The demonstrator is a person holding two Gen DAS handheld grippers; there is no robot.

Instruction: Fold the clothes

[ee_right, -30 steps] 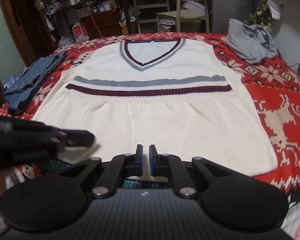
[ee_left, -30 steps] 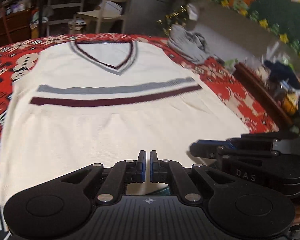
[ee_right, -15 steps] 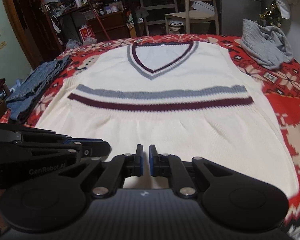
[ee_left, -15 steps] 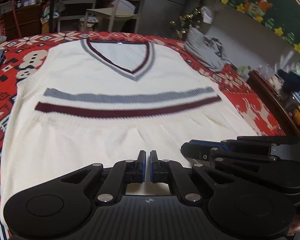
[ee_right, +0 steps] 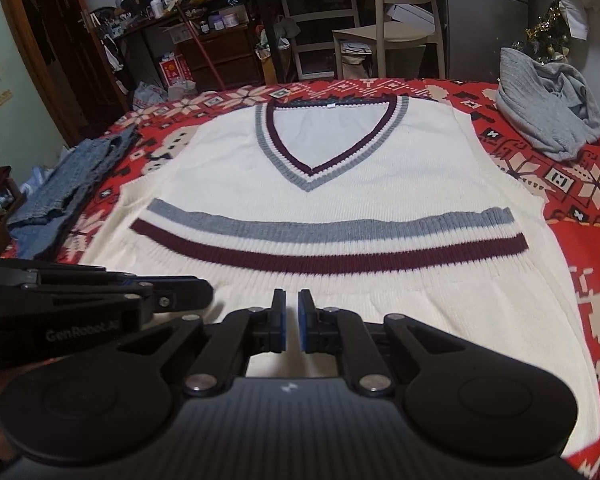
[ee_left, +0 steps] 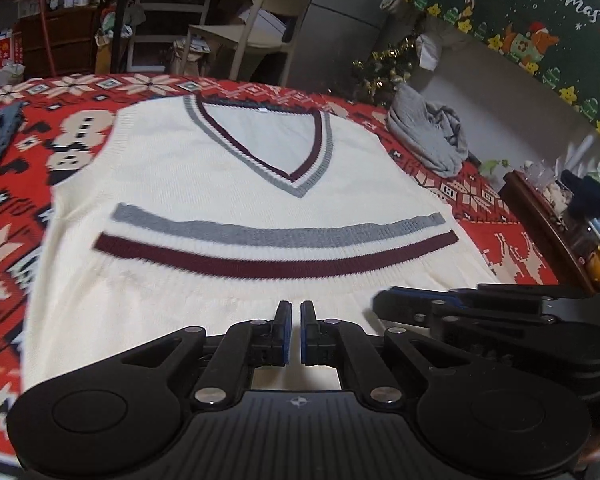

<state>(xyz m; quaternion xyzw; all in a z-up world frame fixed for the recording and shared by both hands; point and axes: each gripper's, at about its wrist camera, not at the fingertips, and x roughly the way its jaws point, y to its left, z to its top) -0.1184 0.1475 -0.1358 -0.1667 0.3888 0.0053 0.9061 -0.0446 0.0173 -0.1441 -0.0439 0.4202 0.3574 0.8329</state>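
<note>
Two grippers sit at bottom of frame: left gripper and right gripper, blue pads nearly pressed together, pinching nothing. We note the cream ribbed-knit vest flat at centre on a red patterned cloth. Grey garment upper right; beige chair beyond.

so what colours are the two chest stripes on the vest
Grey above maroon, across the cream knit vest; clearest in the right wrist view.
</note>
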